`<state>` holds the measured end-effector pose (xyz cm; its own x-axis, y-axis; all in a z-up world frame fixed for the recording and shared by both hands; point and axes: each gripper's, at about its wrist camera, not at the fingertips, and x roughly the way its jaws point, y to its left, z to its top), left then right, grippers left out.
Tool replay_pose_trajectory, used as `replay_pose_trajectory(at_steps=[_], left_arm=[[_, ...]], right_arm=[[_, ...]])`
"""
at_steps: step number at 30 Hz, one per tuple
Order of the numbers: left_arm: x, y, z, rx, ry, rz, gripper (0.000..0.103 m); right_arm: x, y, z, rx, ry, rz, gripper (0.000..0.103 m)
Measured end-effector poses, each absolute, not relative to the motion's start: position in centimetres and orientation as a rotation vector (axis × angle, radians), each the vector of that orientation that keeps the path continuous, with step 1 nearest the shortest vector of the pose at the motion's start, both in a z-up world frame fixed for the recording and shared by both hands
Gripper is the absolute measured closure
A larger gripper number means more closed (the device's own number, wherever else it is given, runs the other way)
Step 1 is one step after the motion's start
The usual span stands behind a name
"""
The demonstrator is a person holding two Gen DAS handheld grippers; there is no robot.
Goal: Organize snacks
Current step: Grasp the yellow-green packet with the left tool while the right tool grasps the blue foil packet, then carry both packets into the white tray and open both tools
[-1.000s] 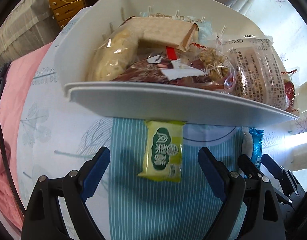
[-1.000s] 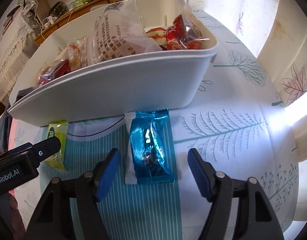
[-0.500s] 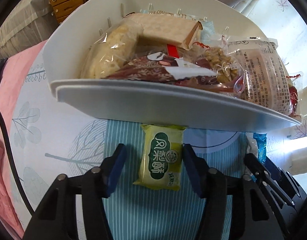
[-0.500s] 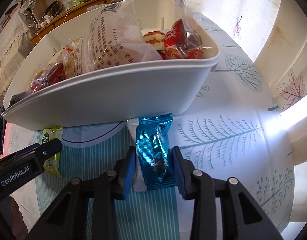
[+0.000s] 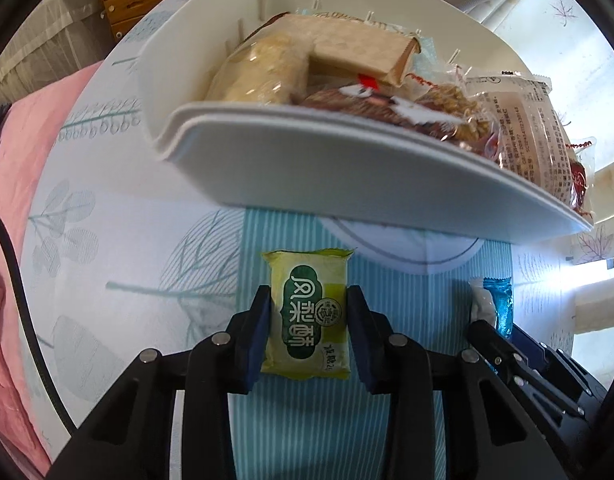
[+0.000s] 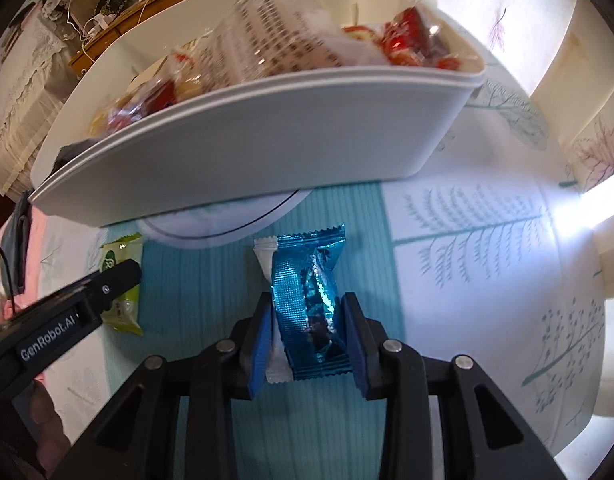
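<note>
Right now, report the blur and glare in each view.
Left wrist view: the white bin and its snacks are smeared, while the yellow packet stays sharp. Right wrist view: the bin's contents are blurred, and the window light at right is blown out.

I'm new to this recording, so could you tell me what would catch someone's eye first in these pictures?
The big white bin, heaped with wrapped snacks, fills the top of both views. Just below it on the striped teal mat, the left gripper is closing, its pads against the sides of a yellow-green snack packet. Beside it, the right gripper pinches a shiny blue snack packet.
</note>
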<state>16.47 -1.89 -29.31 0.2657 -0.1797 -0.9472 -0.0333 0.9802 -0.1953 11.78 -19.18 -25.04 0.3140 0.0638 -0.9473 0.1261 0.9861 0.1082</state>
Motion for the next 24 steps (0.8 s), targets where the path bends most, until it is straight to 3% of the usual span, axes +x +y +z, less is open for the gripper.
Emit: replay_pose_trajectory(at_steps=[8,24], left_arm=[[14.2,2.4,-28.4,-0.222,1.336,-0.072,0.068],[16.2,7.9,-18.5,-0.212,1.17,-0.021,0.068]], right_arm=[[11.3,-17.0,-24.7,0.29,1.329,-0.009,0.069],[11.3,-8.3,-19.2,0.284,1.323,0.22,0.069]])
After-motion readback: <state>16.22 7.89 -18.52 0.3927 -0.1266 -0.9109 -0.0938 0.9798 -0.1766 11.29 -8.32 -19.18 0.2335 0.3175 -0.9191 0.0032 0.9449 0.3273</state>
